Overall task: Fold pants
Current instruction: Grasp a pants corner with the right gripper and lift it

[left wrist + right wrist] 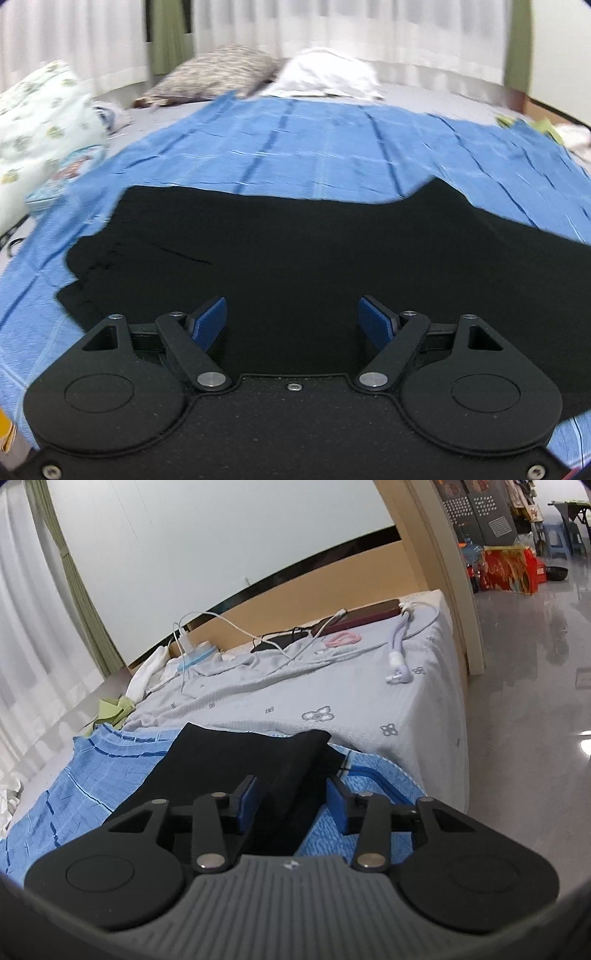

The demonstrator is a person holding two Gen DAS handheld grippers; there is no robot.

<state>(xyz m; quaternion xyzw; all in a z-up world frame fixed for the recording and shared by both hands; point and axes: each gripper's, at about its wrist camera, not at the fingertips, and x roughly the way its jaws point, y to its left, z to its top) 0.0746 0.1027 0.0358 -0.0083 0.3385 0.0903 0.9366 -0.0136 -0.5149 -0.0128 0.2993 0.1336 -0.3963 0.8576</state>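
Note:
The black pants (295, 240) lie flat on a blue checked blanket (314, 155) spread over the bed. My left gripper (292, 301) hovers over the near part of the pants, jaws wide apart and nothing between them. In the right wrist view one end of the pants (258, 753) lies as a raised fold near the bed's edge. My right gripper (291, 786) straddles that fold. Its blue pads (249, 794) stand apart on either side of the cloth and do not press on it.
A grey patterned pillow (218, 70), a white pillow (328, 74) and printed bedding (37, 110) lie at the far side. White charger cables (229, 627), a dark phone (362, 618) and a purple cord (399, 646) rest on the grey sheet (332, 701). The bed drops to the glossy floor (524, 720).

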